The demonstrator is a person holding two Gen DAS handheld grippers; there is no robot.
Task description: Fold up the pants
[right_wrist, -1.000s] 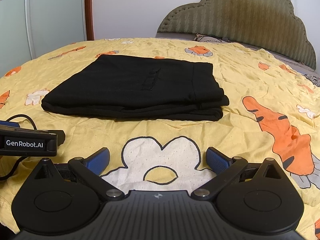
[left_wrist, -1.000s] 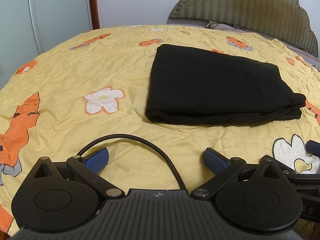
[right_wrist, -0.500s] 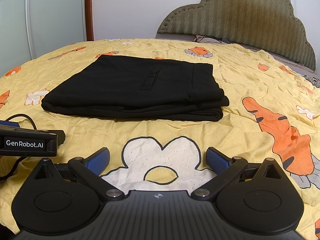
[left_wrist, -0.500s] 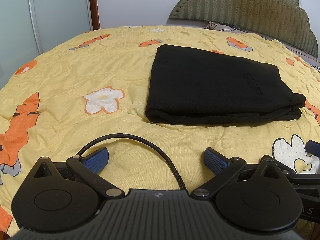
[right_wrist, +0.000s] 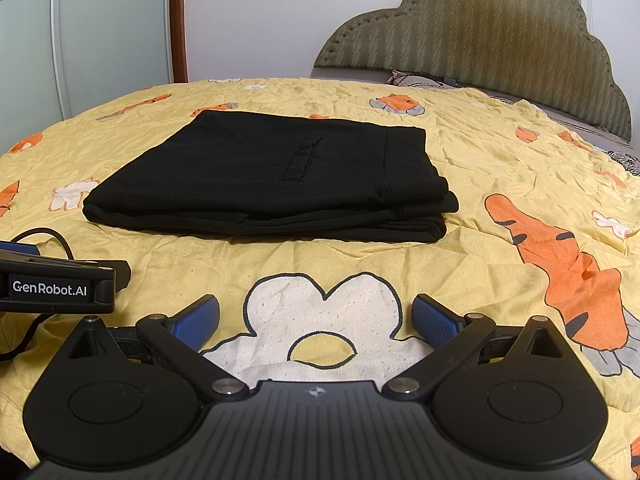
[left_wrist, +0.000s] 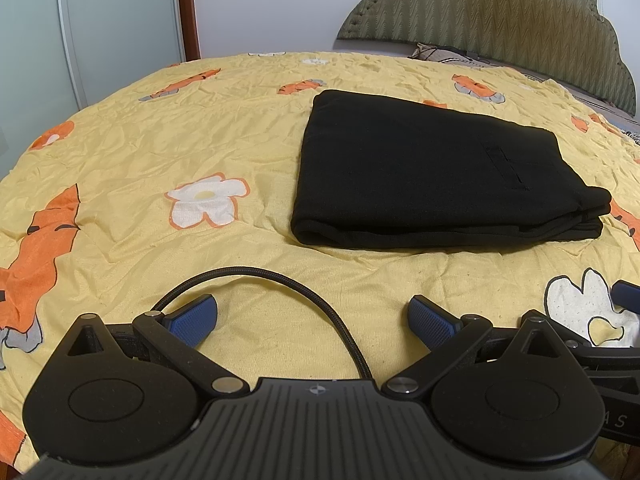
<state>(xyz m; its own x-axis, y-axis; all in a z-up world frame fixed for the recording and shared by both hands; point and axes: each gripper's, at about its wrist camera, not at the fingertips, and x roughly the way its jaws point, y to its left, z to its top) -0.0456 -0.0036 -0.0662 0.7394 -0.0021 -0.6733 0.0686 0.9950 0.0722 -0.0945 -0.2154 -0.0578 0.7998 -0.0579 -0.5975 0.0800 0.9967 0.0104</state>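
Observation:
The black pants (left_wrist: 432, 176) lie folded in a flat rectangular stack on the yellow bedspread, also in the right wrist view (right_wrist: 272, 180). My left gripper (left_wrist: 312, 316) is open and empty, low over the bedspread, well short of the pants' near edge. My right gripper (right_wrist: 316, 318) is open and empty, over a white flower print, also short of the pants. The left gripper's body (right_wrist: 52, 288) shows at the left of the right wrist view.
The yellow bedspread (left_wrist: 160, 140) with orange and white prints covers the bed. A padded green headboard (right_wrist: 480, 60) stands at the back right. A black cable (left_wrist: 280, 280) loops in front of my left gripper. A wardrobe door (right_wrist: 100, 32) is at the back left.

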